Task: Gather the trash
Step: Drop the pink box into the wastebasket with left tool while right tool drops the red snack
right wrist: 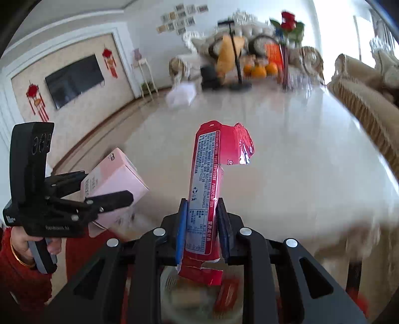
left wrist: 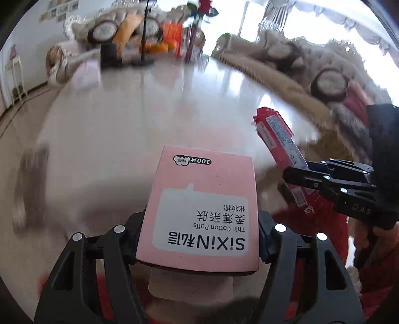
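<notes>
Between your left claw (left wrist: 197, 239) fingers sits the pink cotton-puff box (left wrist: 199, 206), pinched across its width, long axis running straight ahead along the fingers. Your right claw (right wrist: 203, 231) is pressed onto the red wrapper (right wrist: 205, 189), which stands out forward, its torn top flopping right. Both pieces are held up off the glossy bench (right wrist: 286, 154), side by side and close. No bin shows clearly, so judge the drop point before you release; the box looks rigid, the wrapper thin and crinkly.

Glossy pale floor (right wrist: 286, 139) centre frame; wall-mounted TV (right wrist: 74, 79) upper left; cream sofa (left wrist: 311, 82) right edge; bright window (left wrist: 311, 15) upper right.
</notes>
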`<state>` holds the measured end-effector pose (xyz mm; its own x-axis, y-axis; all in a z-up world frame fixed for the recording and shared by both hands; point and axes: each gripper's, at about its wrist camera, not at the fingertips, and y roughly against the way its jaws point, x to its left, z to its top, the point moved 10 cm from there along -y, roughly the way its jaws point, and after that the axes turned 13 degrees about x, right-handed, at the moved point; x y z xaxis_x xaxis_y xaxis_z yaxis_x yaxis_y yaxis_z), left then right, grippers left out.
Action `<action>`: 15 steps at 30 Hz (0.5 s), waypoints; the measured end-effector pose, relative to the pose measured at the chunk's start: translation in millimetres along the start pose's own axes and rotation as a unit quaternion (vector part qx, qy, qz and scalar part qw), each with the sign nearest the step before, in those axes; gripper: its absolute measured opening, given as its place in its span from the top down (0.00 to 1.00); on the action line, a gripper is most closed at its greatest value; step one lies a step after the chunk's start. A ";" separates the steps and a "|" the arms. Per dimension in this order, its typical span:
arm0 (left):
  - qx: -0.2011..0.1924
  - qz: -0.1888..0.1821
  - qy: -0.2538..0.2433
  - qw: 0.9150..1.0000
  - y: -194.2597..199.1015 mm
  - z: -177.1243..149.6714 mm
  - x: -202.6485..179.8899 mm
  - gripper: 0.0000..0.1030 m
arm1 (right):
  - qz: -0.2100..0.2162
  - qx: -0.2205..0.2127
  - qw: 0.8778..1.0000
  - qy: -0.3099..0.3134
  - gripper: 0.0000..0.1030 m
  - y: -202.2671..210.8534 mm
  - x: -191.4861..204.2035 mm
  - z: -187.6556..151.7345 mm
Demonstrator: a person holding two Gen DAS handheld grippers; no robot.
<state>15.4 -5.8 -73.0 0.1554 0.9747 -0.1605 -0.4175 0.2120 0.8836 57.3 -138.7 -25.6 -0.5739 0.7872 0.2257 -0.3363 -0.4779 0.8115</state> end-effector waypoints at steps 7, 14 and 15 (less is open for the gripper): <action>0.093 0.000 0.035 0.995 -95.6 -76.6 -2.4 0.36 | -0.027 0.127 0.991 -0.037 0.79 -84.9 0.1 -107.4; 0.124 0.013 0.071 0.990 -131.6 -95.4 11.7 0.13 | -0.032 0.189 0.981 -0.044 0.77 -140.2 -4.8 -134.4; 0.120 0.019 0.075 0.990 -129.6 -94.7 14.8 0.12 | -0.035 0.193 0.979 -0.045 0.67 -142.4 -6.8 -138.9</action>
<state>-13.0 -12.2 -231.5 0.0021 0.9851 -0.1717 -0.1937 0.1689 0.9664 5.4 -130.1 -217.5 -0.4848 0.8528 0.1942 -0.0548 -0.2512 0.9664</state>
